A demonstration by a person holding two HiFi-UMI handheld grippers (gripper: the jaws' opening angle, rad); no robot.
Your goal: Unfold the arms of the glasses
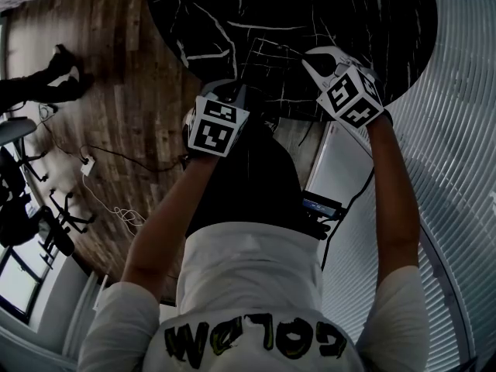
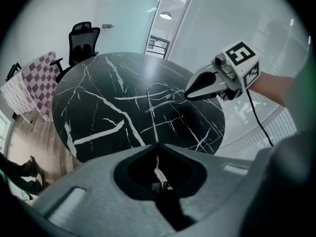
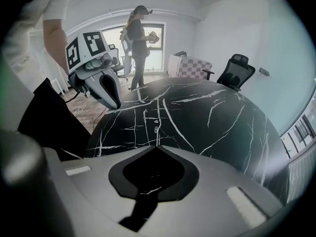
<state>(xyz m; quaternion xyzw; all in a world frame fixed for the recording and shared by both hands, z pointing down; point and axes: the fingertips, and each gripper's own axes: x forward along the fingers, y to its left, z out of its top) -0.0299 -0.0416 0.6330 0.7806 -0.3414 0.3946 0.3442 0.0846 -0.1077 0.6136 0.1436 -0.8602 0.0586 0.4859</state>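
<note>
Thin wire-framed glasses (image 2: 159,94) hang just over the black marble table (image 2: 98,107), between my two grippers. My left gripper (image 2: 157,144) is shut on the end of one thin arm, which runs straight from its tips up to the frame. My right gripper (image 2: 186,95) is shut on the frame's right end. From the head view the glasses (image 1: 267,51) show as faint wire lines, with the left gripper (image 1: 249,98) below them and the right gripper (image 1: 304,56) at their right. In the right gripper view the right gripper (image 3: 157,146) has its jaws together on a thin wire, and the left gripper (image 3: 117,105) points down.
A black office chair (image 2: 81,41) and a chequered seat (image 2: 42,75) stand beyond the table's far left. A person (image 3: 138,38) stands by the window. Cables (image 1: 93,165) lie on the wooden floor. A glass wall with blinds (image 1: 457,153) runs along the right.
</note>
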